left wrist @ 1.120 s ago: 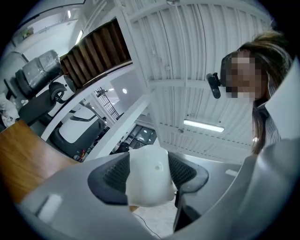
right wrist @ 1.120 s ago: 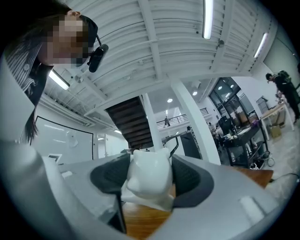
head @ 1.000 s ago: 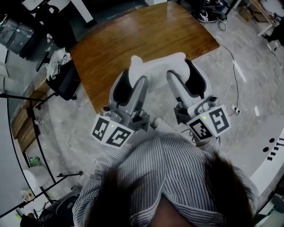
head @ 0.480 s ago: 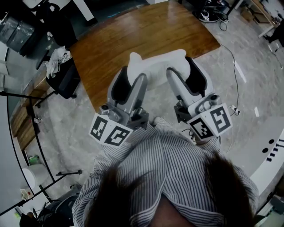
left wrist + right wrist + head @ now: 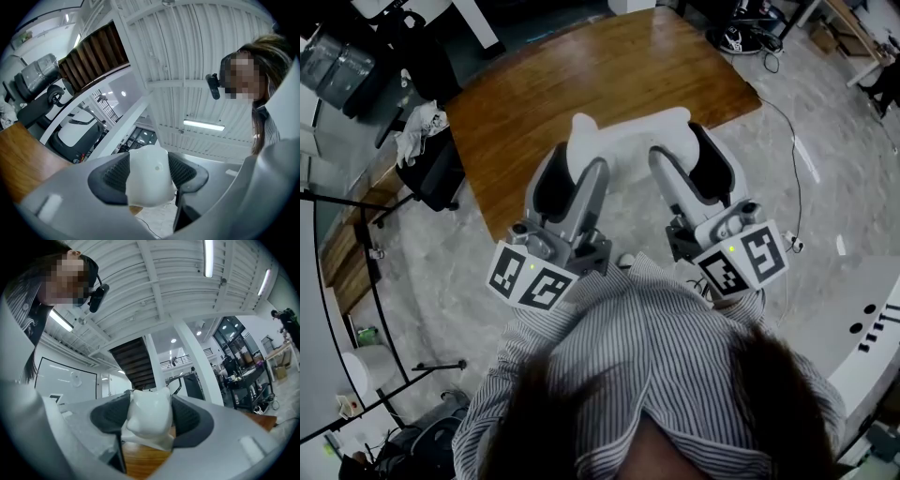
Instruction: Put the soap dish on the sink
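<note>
A white soap dish hangs in the air over the near edge of a wooden table, held from both ends. My left gripper is shut on its left end, and in the left gripper view a white lump of the dish fills the gap between the dark ribbed pads. My right gripper is shut on the right end, where the dish sits wedged between the pads. No sink is in view.
The wooden table lies ahead, with marble floor around it. A black chair with a white cloth stands at the left. A cable runs across the floor at the right. A white counter edge is at lower right.
Both grippers and the soap dish have drifted very slightly up and left in the head view. Both grips are unchanged.
</note>
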The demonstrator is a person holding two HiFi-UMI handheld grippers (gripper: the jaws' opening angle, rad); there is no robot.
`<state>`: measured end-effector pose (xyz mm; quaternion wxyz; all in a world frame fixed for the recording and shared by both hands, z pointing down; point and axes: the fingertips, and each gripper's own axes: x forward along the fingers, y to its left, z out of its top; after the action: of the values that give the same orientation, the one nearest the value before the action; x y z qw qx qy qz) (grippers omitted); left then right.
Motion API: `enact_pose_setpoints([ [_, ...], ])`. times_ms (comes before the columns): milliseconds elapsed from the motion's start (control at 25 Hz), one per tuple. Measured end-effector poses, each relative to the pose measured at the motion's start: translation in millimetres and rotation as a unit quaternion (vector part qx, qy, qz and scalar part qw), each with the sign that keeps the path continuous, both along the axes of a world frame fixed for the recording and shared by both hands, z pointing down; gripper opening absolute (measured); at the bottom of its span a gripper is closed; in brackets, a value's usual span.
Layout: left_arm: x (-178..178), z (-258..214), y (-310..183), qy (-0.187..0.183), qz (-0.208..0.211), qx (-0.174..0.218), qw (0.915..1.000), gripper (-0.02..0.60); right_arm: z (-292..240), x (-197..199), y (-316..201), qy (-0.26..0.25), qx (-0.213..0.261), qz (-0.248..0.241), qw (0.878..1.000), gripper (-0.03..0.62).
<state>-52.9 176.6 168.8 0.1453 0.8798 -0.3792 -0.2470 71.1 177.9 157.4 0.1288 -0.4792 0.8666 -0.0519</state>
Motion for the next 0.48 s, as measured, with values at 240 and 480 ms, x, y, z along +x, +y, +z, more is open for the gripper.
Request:
enact_pose_setpoints([
  [240,1,19,-3,0.011,-0.009,-0.023,0.9996,0.241,15,1,-5,0.006,-0.012,-0.009,1.000,0.277],
  [480,8,37,-25,0.007,-0.003,-0.036,0.9993,0.241,34,8,-25,0.004,-0.029,-0.006,1.000,0.276],
])
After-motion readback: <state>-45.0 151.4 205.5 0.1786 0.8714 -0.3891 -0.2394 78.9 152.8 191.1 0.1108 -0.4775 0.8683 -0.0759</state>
